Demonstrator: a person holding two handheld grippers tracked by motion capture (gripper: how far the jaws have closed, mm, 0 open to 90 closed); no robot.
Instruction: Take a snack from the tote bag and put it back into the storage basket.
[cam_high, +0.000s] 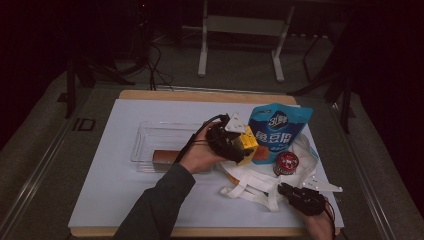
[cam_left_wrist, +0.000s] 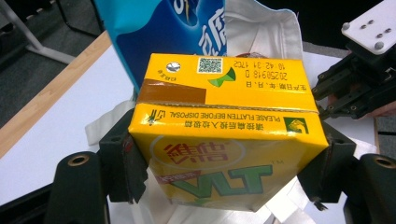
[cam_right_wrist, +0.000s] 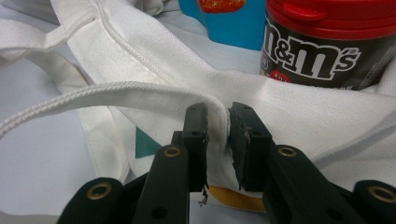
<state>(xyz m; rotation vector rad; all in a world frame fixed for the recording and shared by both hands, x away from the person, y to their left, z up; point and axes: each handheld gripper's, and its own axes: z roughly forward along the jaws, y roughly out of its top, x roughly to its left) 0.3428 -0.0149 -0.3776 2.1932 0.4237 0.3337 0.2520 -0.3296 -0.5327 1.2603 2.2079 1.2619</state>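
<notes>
My left gripper (cam_high: 239, 145) is shut on a yellow drink carton (cam_left_wrist: 224, 140), held above a white cloth tote bag (cam_high: 260, 175); in the high view the carton (cam_high: 247, 142) sits just left of a blue snack pouch (cam_high: 277, 130). Both jaws press the carton's sides. My right gripper (cam_right_wrist: 218, 126) is shut on the tote bag's rim (cam_right_wrist: 154, 95), pinching the white fabric between its jaws. In the high view this right gripper (cam_high: 287, 189) is at the bag's near right corner. A dark M&M's jar with a red lid (cam_right_wrist: 322, 42) stands on the bag, also seen from above (cam_high: 286, 163).
A clear plastic tray (cam_high: 150, 137) lies left of the bag, with a brown bar (cam_high: 167, 156) at its near edge. All of it rests on a white mat (cam_high: 115, 185) over a wooden table (cam_high: 200, 95). The right gripper (cam_left_wrist: 359, 84) appears beyond the carton in the left gripper view.
</notes>
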